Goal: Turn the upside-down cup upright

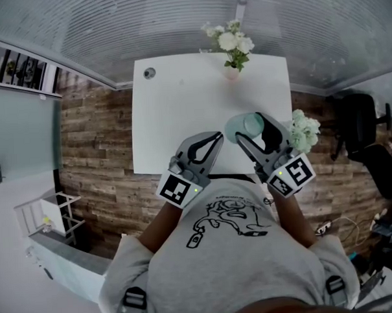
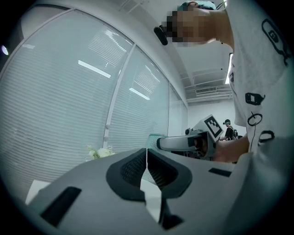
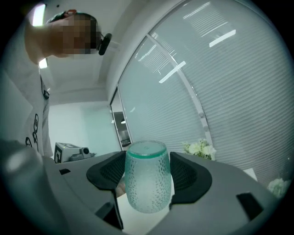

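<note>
Dimpled translucent green cup [image 3: 146, 183] clamped in R tongs [image 3: 148, 173], L tongs [image 2: 147, 166] clenched empty, smooth white table [image 1: 181, 121]

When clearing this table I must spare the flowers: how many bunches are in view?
2. One bunch of white flowers stands at the table's far edge; the other bunch is by its right edge, next to the right gripper. Others may be hidden behind the person.

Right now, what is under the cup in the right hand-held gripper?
Only the white table shows beneath the cup, gripped by the right hand-held gripper. The spot directly below is covered by cup and jaws.
</note>
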`<state>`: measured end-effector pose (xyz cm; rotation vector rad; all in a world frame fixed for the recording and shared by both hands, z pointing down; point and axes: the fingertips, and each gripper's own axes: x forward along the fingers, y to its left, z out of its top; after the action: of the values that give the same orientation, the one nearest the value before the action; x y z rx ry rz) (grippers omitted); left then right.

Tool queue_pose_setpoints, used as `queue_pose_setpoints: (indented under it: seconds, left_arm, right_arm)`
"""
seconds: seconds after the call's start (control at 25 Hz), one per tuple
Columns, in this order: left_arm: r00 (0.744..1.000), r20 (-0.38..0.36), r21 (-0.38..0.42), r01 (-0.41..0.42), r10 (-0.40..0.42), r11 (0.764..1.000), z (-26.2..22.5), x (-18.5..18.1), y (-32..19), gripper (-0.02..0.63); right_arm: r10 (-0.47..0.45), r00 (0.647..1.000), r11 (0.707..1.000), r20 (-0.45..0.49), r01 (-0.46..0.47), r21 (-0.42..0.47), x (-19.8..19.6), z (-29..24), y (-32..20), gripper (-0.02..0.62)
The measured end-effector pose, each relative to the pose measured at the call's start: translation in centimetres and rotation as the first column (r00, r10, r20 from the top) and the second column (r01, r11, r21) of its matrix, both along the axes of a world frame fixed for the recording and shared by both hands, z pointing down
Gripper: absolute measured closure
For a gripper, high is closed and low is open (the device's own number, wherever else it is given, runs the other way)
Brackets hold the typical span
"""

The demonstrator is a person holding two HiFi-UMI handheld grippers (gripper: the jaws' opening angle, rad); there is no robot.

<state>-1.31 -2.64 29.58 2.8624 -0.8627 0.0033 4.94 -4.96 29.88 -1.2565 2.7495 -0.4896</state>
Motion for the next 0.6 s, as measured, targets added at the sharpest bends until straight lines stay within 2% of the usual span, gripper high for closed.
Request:
queue_pose_setpoints:
  seconds: [0.2, 0.36, 0.6]
  left_arm:
    - [1.000, -0.001, -0.009, 0.000, 0.000, 1.000, 0.3, -0.2, 0.2, 0.595]
    - [1.000, -0.002, -0.014, -0.002, 0.002, 1.000, 0.5, -0.3, 0.6, 0.544]
    - [1.000, -0.003, -0.025, -0.002, 0.001, 1.000, 1.0, -0.8, 1.0, 0.517]
  right_arm:
    - [0.020, 0.995, 0.999, 0.103, -0.016, -0.044, 0.0, 0.3, -0.3, 0.275]
    - [0.037, 0.982, 0.997, 0.183, -0.023, -0.078, -0.1, 0.4, -0.5, 0.275]
    - [0.074, 0.953, 0.989, 0.293, -0.033, -0.142, 0.1, 1.5, -0.8, 0.275]
